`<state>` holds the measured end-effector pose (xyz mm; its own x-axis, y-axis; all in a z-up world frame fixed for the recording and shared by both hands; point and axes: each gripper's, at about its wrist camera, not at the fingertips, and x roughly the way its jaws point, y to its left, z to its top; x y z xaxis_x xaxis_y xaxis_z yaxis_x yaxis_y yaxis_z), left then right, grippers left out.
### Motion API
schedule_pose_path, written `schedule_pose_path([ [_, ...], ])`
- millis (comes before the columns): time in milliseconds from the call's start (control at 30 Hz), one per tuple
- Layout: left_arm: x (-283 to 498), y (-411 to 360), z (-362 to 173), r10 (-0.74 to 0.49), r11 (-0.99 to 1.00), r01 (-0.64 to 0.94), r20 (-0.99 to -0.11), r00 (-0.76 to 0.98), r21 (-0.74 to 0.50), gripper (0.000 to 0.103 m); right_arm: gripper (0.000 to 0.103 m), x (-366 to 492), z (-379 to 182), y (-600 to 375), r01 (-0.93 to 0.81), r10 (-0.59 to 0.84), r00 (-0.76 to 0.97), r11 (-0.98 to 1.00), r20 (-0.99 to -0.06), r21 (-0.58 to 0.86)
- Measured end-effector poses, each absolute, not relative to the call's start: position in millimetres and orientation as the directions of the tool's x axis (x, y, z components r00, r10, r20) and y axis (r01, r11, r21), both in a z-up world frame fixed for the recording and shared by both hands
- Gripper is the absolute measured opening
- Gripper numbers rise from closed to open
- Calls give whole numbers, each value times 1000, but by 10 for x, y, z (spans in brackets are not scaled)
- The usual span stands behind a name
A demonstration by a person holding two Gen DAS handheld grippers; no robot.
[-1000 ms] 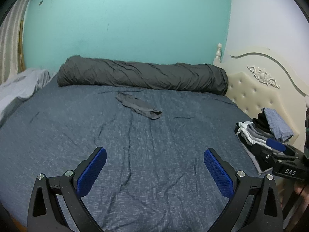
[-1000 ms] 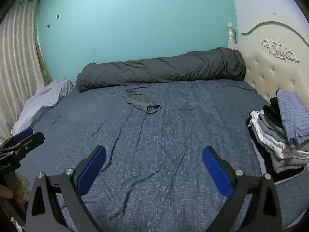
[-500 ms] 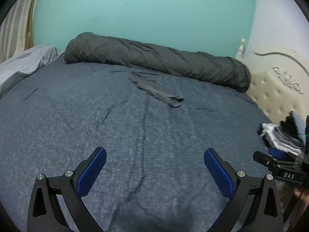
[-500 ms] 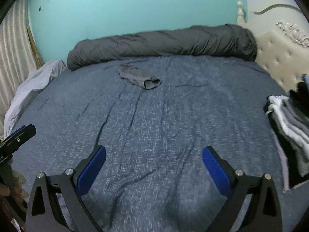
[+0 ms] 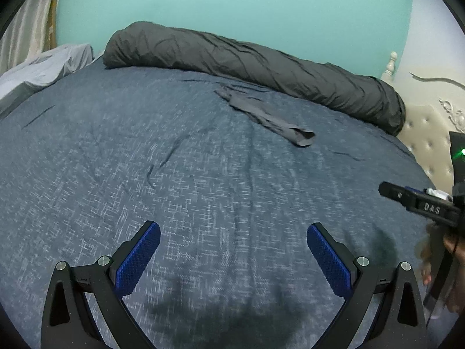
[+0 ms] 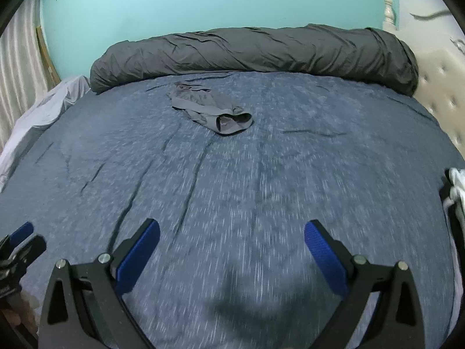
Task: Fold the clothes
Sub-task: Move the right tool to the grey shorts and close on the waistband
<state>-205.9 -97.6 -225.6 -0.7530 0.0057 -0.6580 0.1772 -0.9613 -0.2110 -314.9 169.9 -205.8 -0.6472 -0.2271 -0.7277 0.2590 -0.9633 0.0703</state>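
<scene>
Both wrist views low over bed point(image 5: 87, 151), facing rolled duvet point(image 6: 247, 49) at wall; shared: bedsheet, duvet

A small grey garment point(image 6: 210, 110) lies crumpled and unfolded on the bed, well ahead of both wide-open claws, untouched, one opening facing them.

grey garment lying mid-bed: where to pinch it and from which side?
Probably the near end of the grey garment, where an open hem stands up off the blue sheet and gives a raised edge to pinch. Come from the near side, straight ahead of the open right gripper; the rolled dark duvet crowds the far side. The left gripper, also open, could take the flatter far end.
</scene>
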Motion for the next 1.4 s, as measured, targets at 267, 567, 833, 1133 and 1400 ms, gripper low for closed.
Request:
schedule_pose_path([
  [267,-2298,-1123,-2501,7,-959,191,-687,-727,-212,103,100,-3785,-2343,1497,259,-239,-622,-962,-746,92],
  [567,-2379,-1334,-2691,22,-940,226,-705,-708,-257,103,100,-4462,-2539,1286,248,-257,-615,-961,-745,127],
  [833,-2392,-1427,-2772,21,-928,250,-709,-705,-276,103,89,-5042,-2636,971,283,-252,-614,-955,-748,89],
  [1133,-2425,-1428,-2852,35,-926,249,-721,-692,-285,103,55,-5451,-2854,687,331,-239,-605,-943,-759,33],
  [1400,-2412,-1450,-2832,28,-921,261,-719,-694,-288,103,1,-5408,-2823,658,358,-249,-630,-934,-736,10],
])
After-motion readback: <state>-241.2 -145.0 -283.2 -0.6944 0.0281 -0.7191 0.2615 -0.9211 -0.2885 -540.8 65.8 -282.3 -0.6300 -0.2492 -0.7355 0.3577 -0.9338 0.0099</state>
